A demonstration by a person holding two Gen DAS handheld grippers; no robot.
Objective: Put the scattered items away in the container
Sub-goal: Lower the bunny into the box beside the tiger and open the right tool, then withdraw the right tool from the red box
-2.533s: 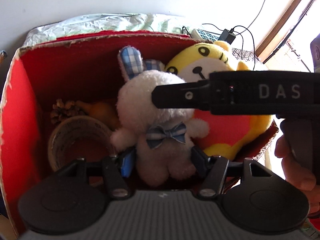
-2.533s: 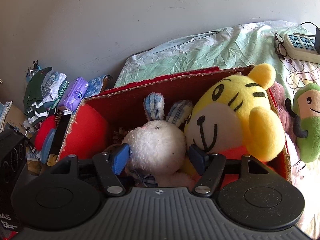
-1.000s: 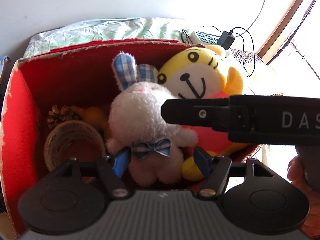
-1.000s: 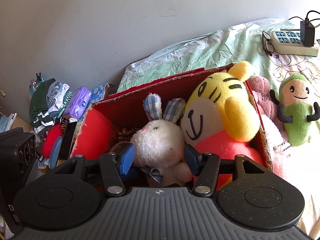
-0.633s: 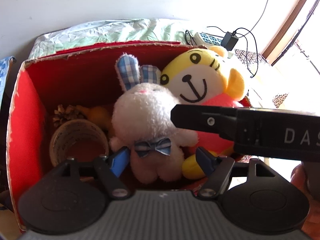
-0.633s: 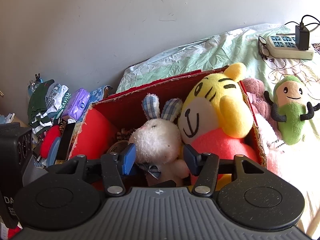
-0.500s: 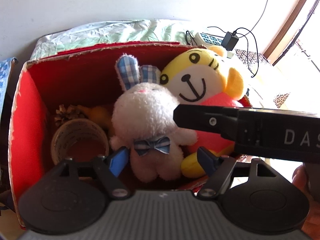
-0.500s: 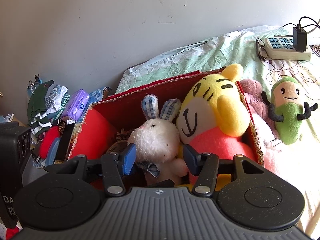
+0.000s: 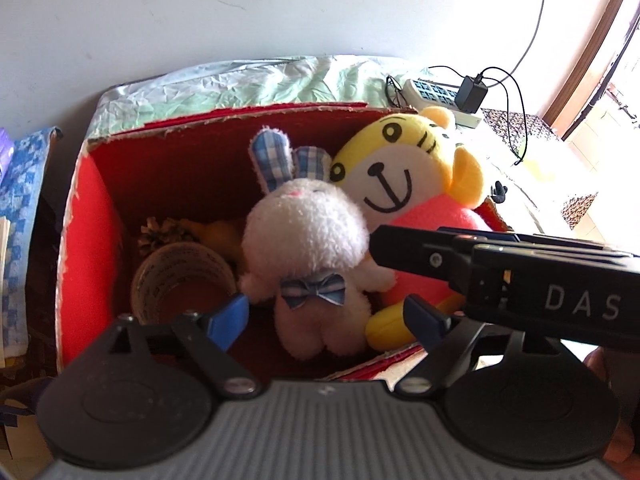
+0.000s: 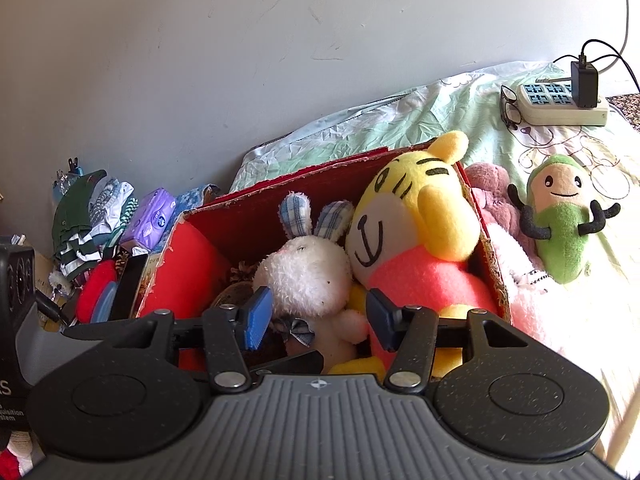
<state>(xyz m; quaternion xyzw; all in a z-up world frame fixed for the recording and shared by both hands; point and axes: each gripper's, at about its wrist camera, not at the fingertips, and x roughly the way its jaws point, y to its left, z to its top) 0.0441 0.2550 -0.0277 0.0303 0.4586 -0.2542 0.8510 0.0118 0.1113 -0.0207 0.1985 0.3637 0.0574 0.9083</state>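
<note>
Bedspread (image 10: 400, 128), one red box (image 9: 168, 168), two plush toys inside, left gripper (image 9: 326, 318) opening, right gripper (image 10: 316, 316) parted.

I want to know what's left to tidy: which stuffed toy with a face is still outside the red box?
The green smiling plush, lying on the bedsheet right of the red box; the white bunny and yellow tiger sit inside.

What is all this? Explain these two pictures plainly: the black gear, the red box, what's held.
No robot: a person holds a two-finger claw in each hand, each with a camera looking along its fingers. One picture is from the left claw, whose jaws are opening around the white rabbit without pressing it; the other from the right claw, open, holding nothing. The rabbit sits in the red box with a yellow tiger, tape roll and pine cone. A green plush lies outside on the bedsheet.
</note>
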